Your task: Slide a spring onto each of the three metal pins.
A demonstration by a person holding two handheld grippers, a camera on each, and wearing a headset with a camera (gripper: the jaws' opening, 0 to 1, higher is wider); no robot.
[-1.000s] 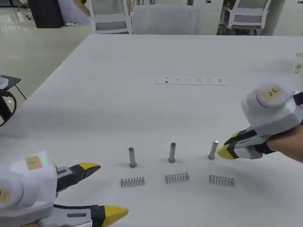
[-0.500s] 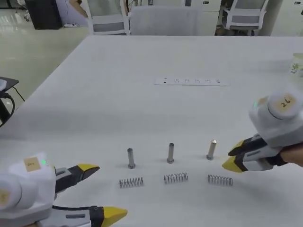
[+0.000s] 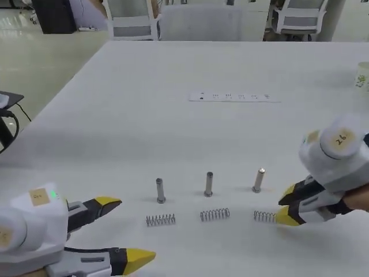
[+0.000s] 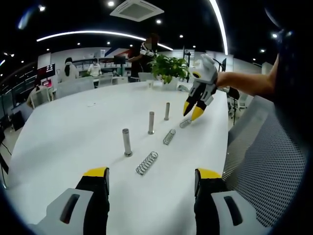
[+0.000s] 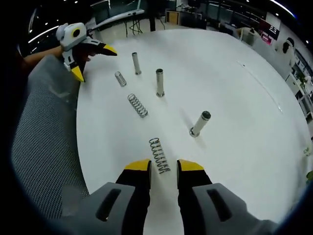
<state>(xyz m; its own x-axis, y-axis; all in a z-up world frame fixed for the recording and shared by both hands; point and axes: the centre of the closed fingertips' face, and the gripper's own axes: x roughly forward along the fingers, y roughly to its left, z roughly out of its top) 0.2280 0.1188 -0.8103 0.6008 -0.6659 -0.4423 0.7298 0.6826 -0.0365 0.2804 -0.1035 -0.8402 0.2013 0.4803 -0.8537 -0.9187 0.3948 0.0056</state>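
Observation:
Three metal pins stand upright in a row on the white table [image 3: 173, 115]: left [image 3: 160, 191], middle [image 3: 209, 184], right [image 3: 259, 180]. In front of each lies a spring: left [image 3: 161, 220], middle [image 3: 215, 214], right [image 3: 264, 216]. My right gripper [image 3: 283, 208] is open, low at the right spring's outer end. In the right gripper view that spring [image 5: 159, 154] runs in between the narrowly parted jaws of the right gripper [image 5: 165, 166]. My left gripper [image 3: 131, 228] is wide open at the near left and holds nothing. The left spring [image 4: 146, 162] lies ahead of it [image 4: 151, 175].
A flat white strip with sockets [image 3: 233, 97] lies further back on the table. Office chairs [image 3: 134, 20] stand at the far edge. A mesh chair [image 4: 254, 142] sits by the near table edge. A potted plant [image 4: 168, 66] stands at the table's far end.
My right gripper has dropped from beside the right pin down to the right spring, whose end now sits between its jaws. The left gripper has stayed put.

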